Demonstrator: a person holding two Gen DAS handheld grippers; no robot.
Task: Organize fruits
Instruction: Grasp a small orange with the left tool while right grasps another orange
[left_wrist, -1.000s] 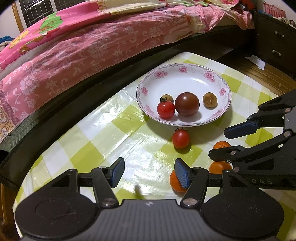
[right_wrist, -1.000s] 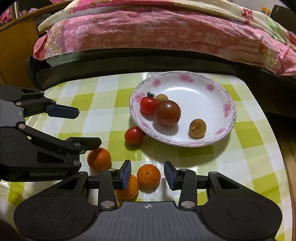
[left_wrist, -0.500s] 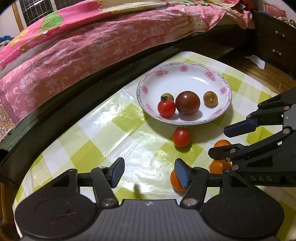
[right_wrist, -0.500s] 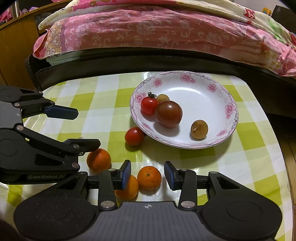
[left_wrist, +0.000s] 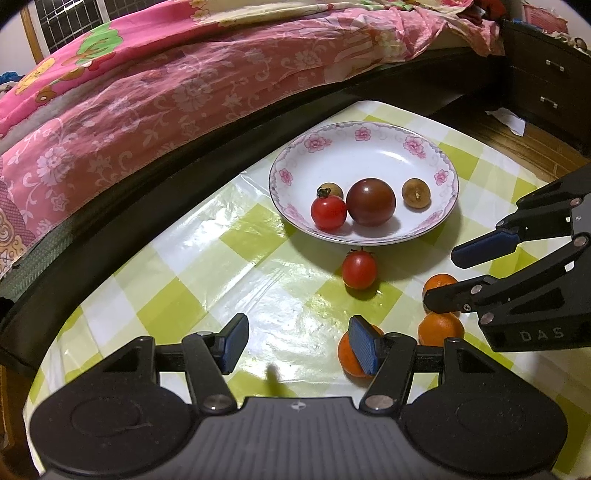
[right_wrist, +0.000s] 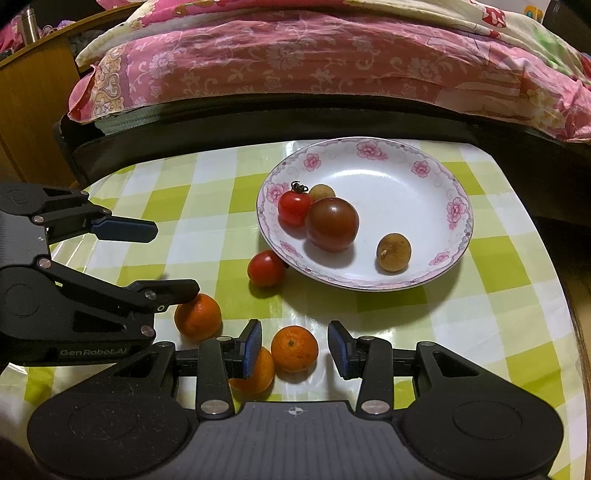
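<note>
A glossy green-and-white checked cloth (right_wrist: 207, 206) is covering the table beside a bed draped in a pink floral quilt (right_wrist: 332, 62). A round white plate (right_wrist: 413, 173) with pink flowers is holding one red tomato (right_wrist: 293, 206), one dark tomato (right_wrist: 332, 223) and two brown longans, while another tomato (right_wrist: 266, 268) and three oranges are lying on the cloth. The right gripper (right_wrist: 294, 345) is standing narrowly parted around one orange (right_wrist: 294, 349) without pressing it, and the left gripper (left_wrist: 295, 345) is hanging half open and empty.
</note>
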